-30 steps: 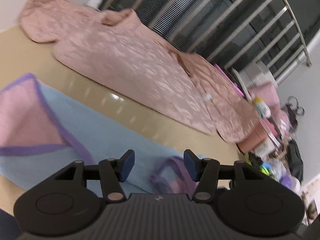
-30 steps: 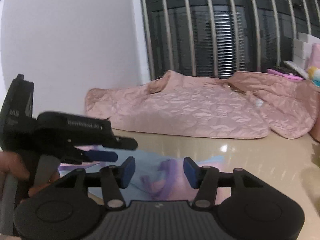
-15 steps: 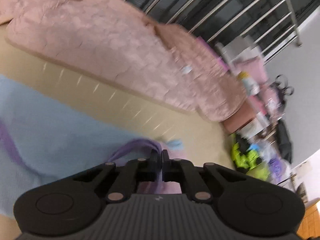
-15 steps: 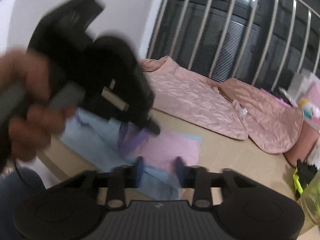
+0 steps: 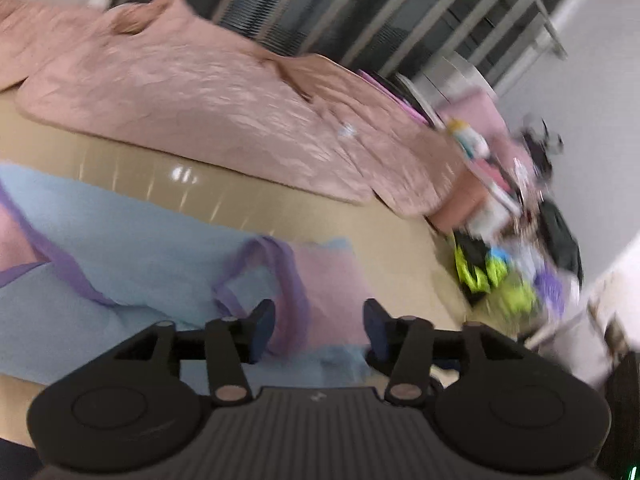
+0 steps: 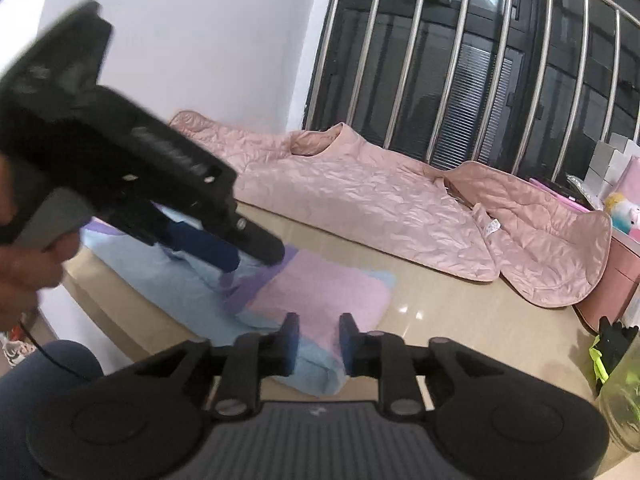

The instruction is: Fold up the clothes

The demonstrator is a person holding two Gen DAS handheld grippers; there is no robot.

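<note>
Only the right wrist view shows the person's hand (image 6: 20,264) carrying the left tongs (image 6: 256,258) over the blue-and-pink garment (image 6: 320,292), which lies on the tan surface (image 6: 460,332). Both tongs have just been opening: left wide, right tongs (image 6: 318,338) narrow, neither pinching cloth. The left view is blurred (clutter (image 5: 500,272) unreadable). A pink quilted jacket (image 6: 380,204) lies behind.

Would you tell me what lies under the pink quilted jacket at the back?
The pink quilted jacket lies spread on the glossy beige tabletop, which shows along its near edge. Whatever is beneath the jacket itself is covered.
</note>
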